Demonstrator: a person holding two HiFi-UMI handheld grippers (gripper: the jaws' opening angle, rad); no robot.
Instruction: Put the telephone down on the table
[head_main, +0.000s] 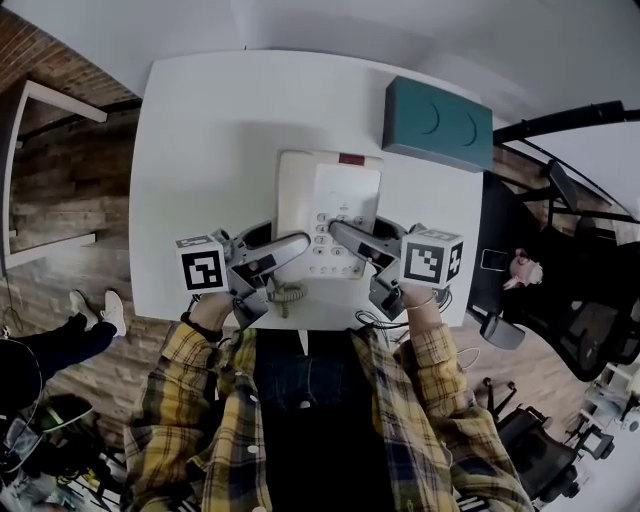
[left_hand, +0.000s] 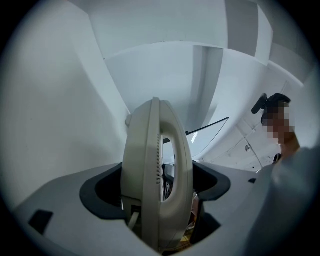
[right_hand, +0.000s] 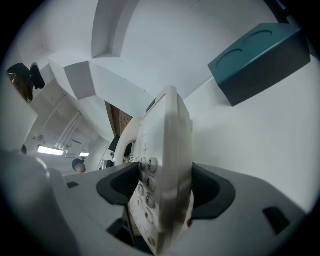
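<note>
Spanning both hand-held grippers: one cream telephone (head_main: 328, 205), keypad (head_main: 335, 240) facing up, over the near part of the white desk (head_main: 200, 130); contact between its underside and the desk cannot be told. Left hand-held gripper (head_main: 296, 243): clenched on the telephone's left side, the handset (left_hand: 157, 170) pinched edge-on between its dark pads in the left gripper view. Right hand-held gripper (head_main: 345, 236): clenched on the telephone's right side, its jaws pressing the numbered buttons on one face and the underside on the other, as the right gripper view shows. Coiled cord (head_main: 285, 295): hanging just below the left hand-held gripper at the desk's near edge. Marker cubes (head_main: 203, 265): one behind each set of jaws, outboard of the telephone. Teal box (head_main: 437, 124): on the desk beyond and to the right of the right hand-held gripper, apart from the telephone. Operator: yellow plaid sleeves (head_main: 190, 370), a hand on each gripper.
</note>
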